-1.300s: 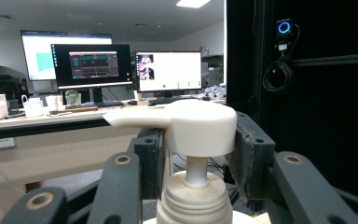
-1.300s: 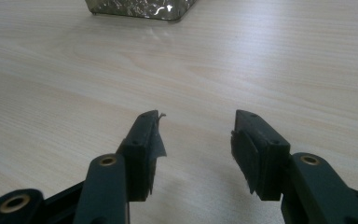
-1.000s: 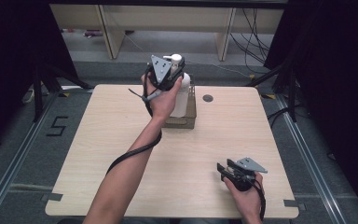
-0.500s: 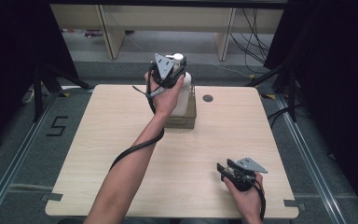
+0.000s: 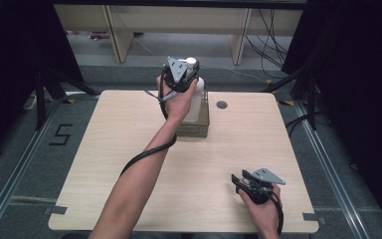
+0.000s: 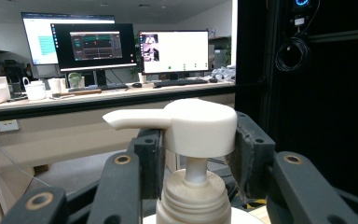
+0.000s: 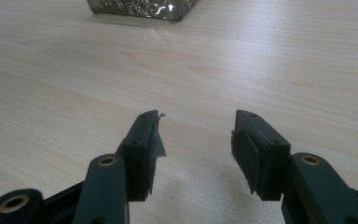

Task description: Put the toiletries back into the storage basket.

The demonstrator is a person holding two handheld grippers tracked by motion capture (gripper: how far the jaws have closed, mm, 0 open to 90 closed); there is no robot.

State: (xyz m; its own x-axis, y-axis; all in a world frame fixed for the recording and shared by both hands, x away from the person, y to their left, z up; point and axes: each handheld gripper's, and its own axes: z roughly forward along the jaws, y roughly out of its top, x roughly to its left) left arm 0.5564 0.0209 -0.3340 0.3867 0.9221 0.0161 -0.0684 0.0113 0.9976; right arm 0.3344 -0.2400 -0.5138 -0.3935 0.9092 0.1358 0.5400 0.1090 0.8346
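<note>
Pump bottles: one
Clear containers: one
Tools: two, left and right
Surfaces: one
Monitors: three

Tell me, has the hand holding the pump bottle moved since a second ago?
Yes. The left gripper with the bottle has drifted slightly right and away, toward the table's far edge, above the box.

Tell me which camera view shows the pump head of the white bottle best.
The left gripper view: the pump head sits close and sharp between the left claw's black jaws, spout pointing left. The high view shows it as a small white cap beside the grey plate. The right gripper view looks at the table instead.
</note>
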